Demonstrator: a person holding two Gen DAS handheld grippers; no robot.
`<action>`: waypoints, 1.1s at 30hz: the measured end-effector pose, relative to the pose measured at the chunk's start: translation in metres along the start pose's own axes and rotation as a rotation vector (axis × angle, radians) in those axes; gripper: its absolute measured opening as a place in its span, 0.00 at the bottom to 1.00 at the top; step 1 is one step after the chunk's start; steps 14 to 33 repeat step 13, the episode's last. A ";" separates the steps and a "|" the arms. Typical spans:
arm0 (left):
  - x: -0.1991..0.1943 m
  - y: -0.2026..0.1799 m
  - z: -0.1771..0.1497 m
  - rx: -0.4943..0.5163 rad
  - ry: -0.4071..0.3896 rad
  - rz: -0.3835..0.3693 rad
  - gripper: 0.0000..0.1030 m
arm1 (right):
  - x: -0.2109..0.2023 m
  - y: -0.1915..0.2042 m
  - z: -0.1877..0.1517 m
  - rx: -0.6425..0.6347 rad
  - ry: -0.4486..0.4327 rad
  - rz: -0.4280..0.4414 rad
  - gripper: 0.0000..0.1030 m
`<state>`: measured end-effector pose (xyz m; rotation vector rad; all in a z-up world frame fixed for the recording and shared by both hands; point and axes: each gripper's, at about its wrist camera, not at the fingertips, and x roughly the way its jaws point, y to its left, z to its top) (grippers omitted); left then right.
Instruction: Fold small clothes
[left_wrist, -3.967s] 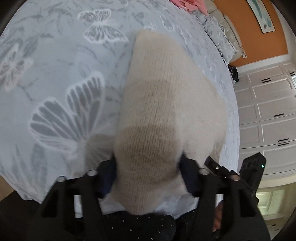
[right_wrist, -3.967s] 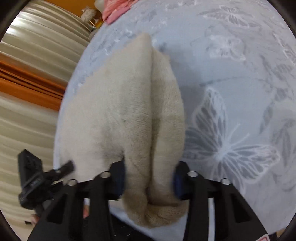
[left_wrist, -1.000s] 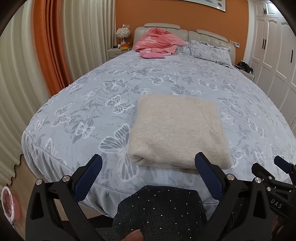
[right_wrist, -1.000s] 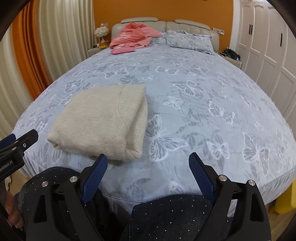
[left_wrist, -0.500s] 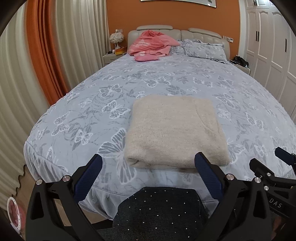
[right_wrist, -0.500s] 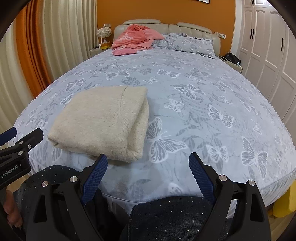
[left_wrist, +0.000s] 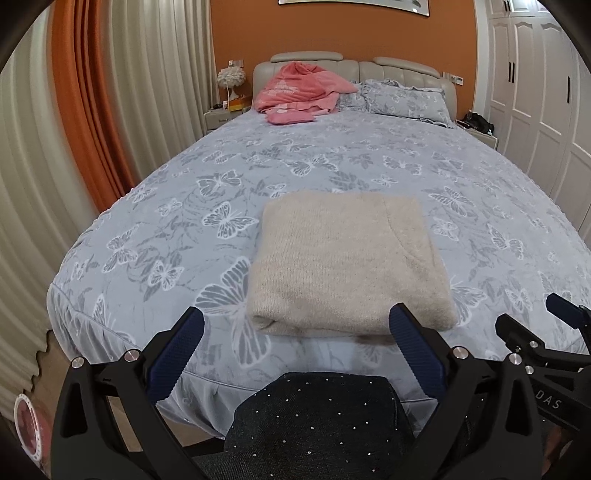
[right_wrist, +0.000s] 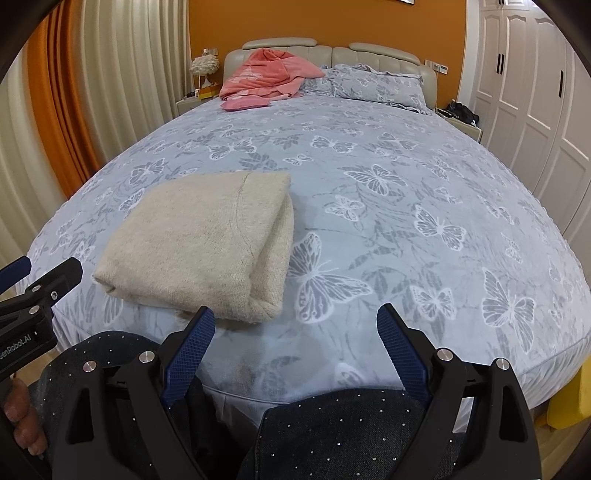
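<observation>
A cream knitted garment (left_wrist: 347, 258) (right_wrist: 207, 247) lies folded into a neat rectangle near the foot edge of the bed (left_wrist: 332, 158) (right_wrist: 424, 184). My left gripper (left_wrist: 295, 319) hovers in front of the fold's near edge, open, with nothing between its blue pads. My right gripper (right_wrist: 295, 317) is off to the garment's right, also open and empty, over bare bedspread. Each gripper's tip shows at the edge of the other's view: the right one (left_wrist: 565, 314), the left one (right_wrist: 22, 269).
The bedspread is grey-blue with white butterflies. A pink garment heap (left_wrist: 299, 90) (right_wrist: 264, 79) and pillows (left_wrist: 402, 98) lie at the headboard. Curtains (left_wrist: 92, 122) hang left, white wardrobes (left_wrist: 543, 85) stand right. The person's dark speckled knees (left_wrist: 317, 424) (right_wrist: 343, 435) sit below the grippers.
Four seconds ago both grippers were shut on the cream garment; now it lies folded and both are open. Over the last second the left view shifted slightly; the right held still.
</observation>
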<state>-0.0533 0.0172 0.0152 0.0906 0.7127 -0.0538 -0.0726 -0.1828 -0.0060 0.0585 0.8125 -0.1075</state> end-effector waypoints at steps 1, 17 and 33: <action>0.000 -0.001 0.000 0.003 0.000 0.005 0.95 | 0.000 0.000 0.000 0.000 0.000 0.000 0.84; 0.002 -0.005 0.000 0.030 0.011 0.050 0.95 | -0.002 0.001 0.001 -0.002 -0.005 -0.003 0.84; 0.002 -0.005 0.000 0.030 0.011 0.050 0.95 | -0.002 0.001 0.001 -0.002 -0.005 -0.003 0.84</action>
